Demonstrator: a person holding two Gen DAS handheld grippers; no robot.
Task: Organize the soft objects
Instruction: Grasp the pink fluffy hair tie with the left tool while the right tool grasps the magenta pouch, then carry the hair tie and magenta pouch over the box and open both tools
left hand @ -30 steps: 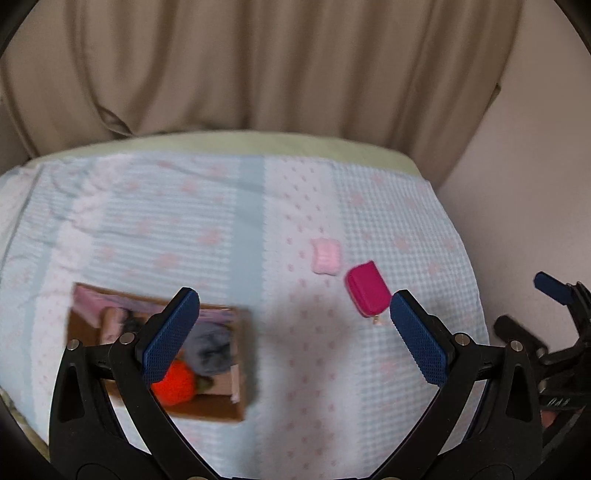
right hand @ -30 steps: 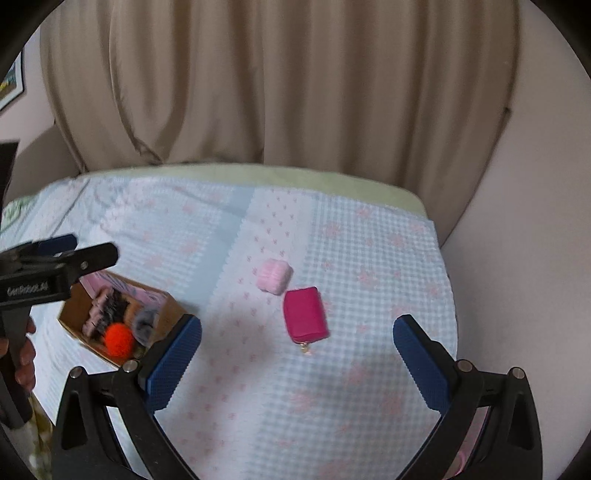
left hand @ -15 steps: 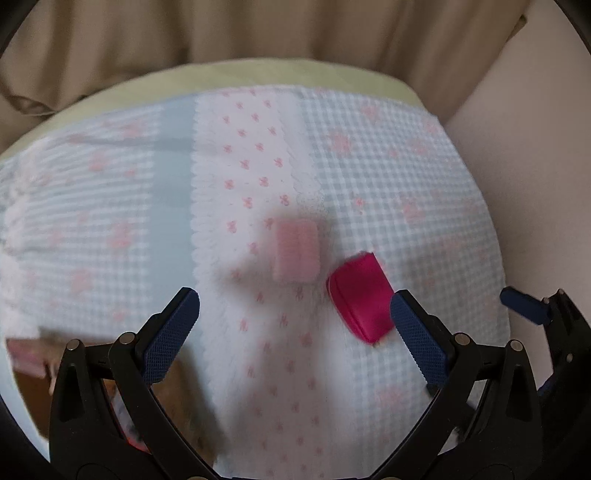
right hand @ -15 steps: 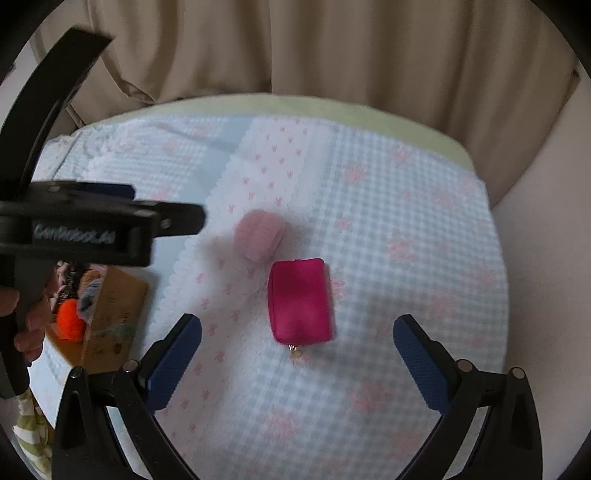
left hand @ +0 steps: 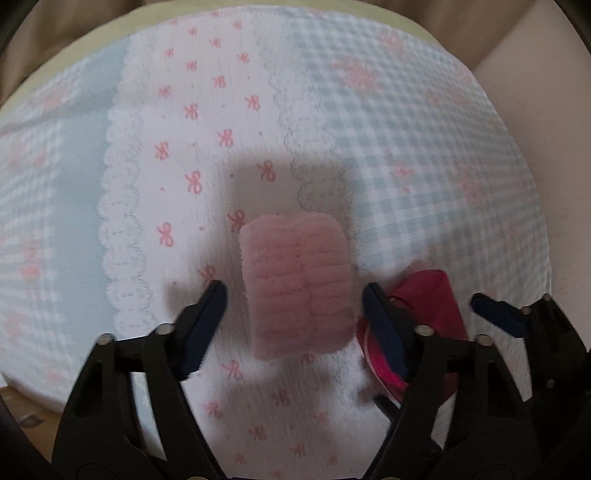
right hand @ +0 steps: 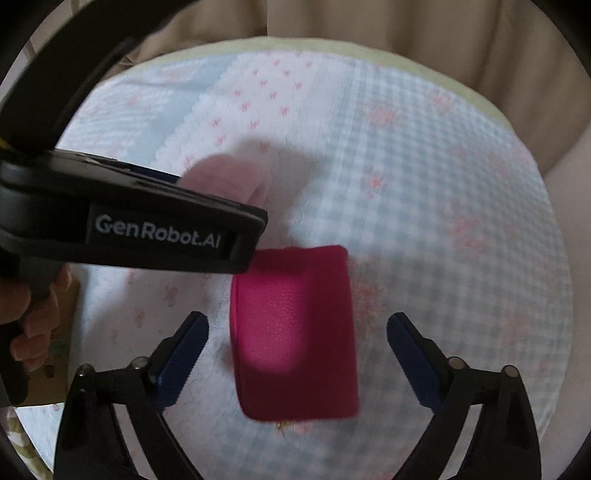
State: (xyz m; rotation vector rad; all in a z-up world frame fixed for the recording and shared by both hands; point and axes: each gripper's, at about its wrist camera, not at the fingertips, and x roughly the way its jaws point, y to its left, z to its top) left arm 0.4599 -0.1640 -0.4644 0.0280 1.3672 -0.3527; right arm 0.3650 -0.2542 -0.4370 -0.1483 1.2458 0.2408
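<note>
A fluffy pale pink folded cloth [left hand: 295, 280] lies on the patterned bed cover [left hand: 406, 147]. My left gripper [left hand: 293, 314] points down over it with a blue pad on each side. Its jaws are closing and a small gap remains on both sides. A magenta zip pouch [right hand: 295, 332] lies just right of the cloth. My right gripper [right hand: 297, 350] straddles the pouch. Its jaws are closing too, with wide gaps to the pouch. The pink cloth [right hand: 229, 181] shows behind the left gripper's black body [right hand: 147, 221]. The pouch [left hand: 432, 295] also shows in the left wrist view.
A person's hand [right hand: 33, 321] holds the left gripper's handle. A corner of a cardboard box [right hand: 62, 332] shows at the left edge of the bed. Beige curtains [right hand: 369, 29] hang behind, and a pale wall [left hand: 546, 44] runs along the bed's right side.
Both grippers have dropped toward the bed and tipped downward. Each object now lies between a pair of pads, and both jaws have narrowed. The box has left the left wrist view.
</note>
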